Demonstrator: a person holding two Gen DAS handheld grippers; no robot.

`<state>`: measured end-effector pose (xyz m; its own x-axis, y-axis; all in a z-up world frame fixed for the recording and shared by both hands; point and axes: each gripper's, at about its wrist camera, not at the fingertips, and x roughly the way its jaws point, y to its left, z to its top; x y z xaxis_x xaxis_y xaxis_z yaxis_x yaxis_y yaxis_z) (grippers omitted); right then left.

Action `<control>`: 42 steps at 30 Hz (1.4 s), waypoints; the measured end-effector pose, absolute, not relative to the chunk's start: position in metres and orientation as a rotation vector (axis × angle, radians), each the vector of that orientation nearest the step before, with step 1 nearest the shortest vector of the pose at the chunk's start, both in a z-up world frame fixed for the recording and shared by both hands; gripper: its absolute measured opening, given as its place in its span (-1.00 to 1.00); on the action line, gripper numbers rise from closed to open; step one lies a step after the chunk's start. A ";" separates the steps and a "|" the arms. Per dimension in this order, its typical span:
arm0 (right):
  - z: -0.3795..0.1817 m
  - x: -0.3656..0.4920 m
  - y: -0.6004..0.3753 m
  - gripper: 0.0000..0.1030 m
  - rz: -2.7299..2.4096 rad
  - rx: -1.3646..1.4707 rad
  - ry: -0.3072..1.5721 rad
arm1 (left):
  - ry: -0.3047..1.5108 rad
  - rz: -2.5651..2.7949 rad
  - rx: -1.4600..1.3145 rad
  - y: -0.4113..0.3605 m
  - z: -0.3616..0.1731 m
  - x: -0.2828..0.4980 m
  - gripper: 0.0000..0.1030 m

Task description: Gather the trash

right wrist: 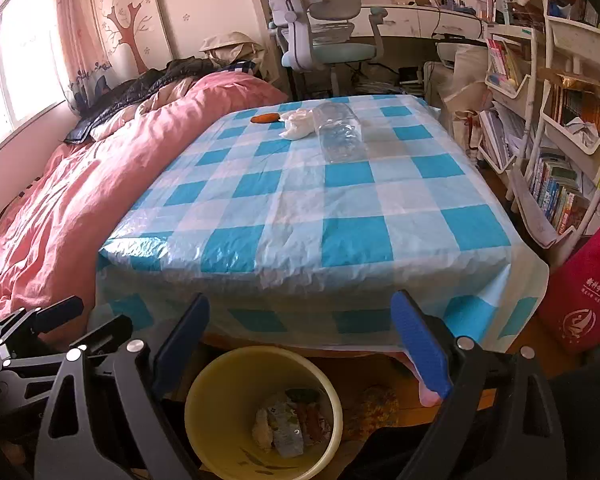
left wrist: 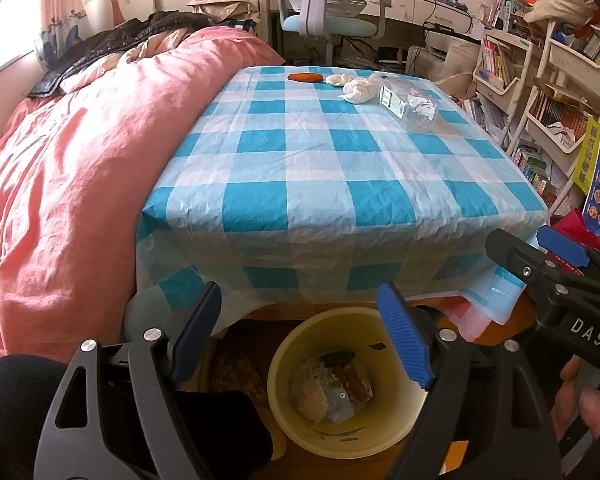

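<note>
While both grippers hang over the yellow bin [left wrist: 340, 436], neither holds anything. Left gripper [left wrist: 304, 332]: fingers spread wide, nothing between the blue pads, poised directly above the bin mouth. Right gripper [right wrist: 300, 344]: fingers likewise wide apart and empty, above the bin's far rim. Bin contents: crumpled wrappers and scraps [left wrist: 332, 388] lying at the bottom (individual items cannot be told apart). Bin location: on the floor, just below the near edge of the table with the blue checked cloth [left wrist: 320, 168]. Trash on the table, all at the far side: an orange piece [left wrist: 305, 77], two crumpled white tissues [left wrist: 352, 88] just beside it, and a clear plastic bottle [left wrist: 408, 104] lying on its side, next to the tissues.
</note>
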<state>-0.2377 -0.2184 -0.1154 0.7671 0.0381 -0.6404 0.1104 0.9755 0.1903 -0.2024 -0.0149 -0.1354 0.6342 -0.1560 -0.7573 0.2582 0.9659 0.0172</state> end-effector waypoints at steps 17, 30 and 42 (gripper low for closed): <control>-0.115 -0.238 -0.217 0.72 -0.040 0.220 0.698 | 0.852 -0.238 0.130 -0.016 -0.136 -0.202 0.51; -0.115 -0.238 -0.216 0.72 -0.041 0.219 0.698 | 0.850 -0.238 0.131 -0.016 -0.136 -0.203 0.51; -0.115 -0.238 -0.215 0.72 -0.041 0.217 0.700 | 0.850 -0.238 0.131 -0.017 -0.136 -0.203 0.52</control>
<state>-0.2376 -0.2147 -0.1153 0.7650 0.0351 -0.6431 0.1104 0.9766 0.1847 -0.2031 -0.0170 -0.1363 0.6356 -0.1550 -0.7563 0.2594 0.9655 0.0201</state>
